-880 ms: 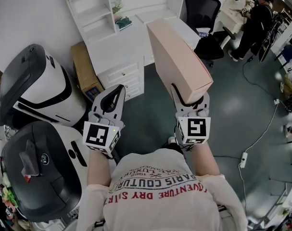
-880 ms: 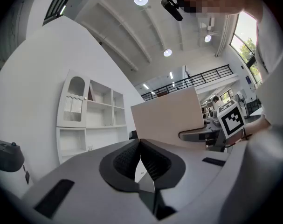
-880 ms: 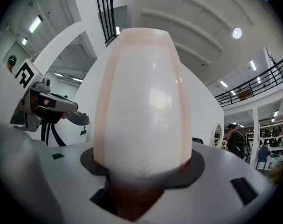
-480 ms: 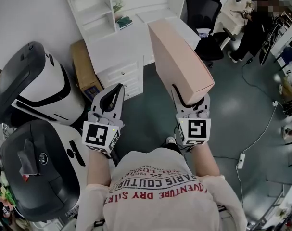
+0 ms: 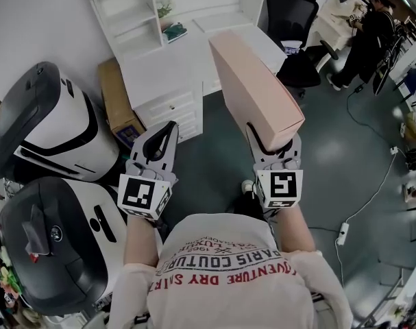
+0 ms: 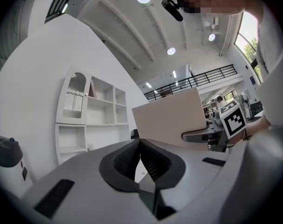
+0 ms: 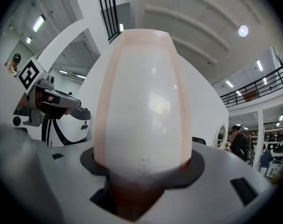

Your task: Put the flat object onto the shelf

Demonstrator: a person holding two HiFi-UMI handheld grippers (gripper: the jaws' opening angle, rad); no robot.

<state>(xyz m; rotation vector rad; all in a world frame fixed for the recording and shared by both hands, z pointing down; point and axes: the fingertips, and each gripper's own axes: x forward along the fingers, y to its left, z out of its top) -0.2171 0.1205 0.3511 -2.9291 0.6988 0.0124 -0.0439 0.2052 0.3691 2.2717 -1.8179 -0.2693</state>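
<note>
Plainly, the right claw (image 5: 273, 140) is clamped on the box (image 5: 252, 81), the flat thing of the task. It grips across the box's thickness at the near, lower end. The box stands up and away from the person, high over the floor and well short of the shelf (image 5: 134, 19). The left claw (image 5: 169, 127) is closed with nothing in it and hangs just beside the right one.

The box looks like a stiff, pale pink carton with a smooth white edge face. It is probably light for its size, and it shows no sag. Most of its length stands beyond the pads, so I judge it will want to tip or twist in the grip if swung fast. The glossy skin may also let it slide. The present hold at the end suits a lengthwise entry. The free left claw could steady a long side further up if the box starts to lean.

The shelf is a white unit with open compartments at the back left of the white worktop (image 5: 184, 60). A small plant (image 5: 166, 9) and a teal item (image 5: 175, 32) sit by it. The compartments look narrow against the box, so it likely has to go in edge first and squared to the opening.

Bare floor lies between the person and the worktop's drawers. A brown carton (image 5: 118, 98) and two big white-and-black machines (image 5: 50, 125) crowd the left. A black chair (image 5: 290, 12) stands off to the right rear.
</note>
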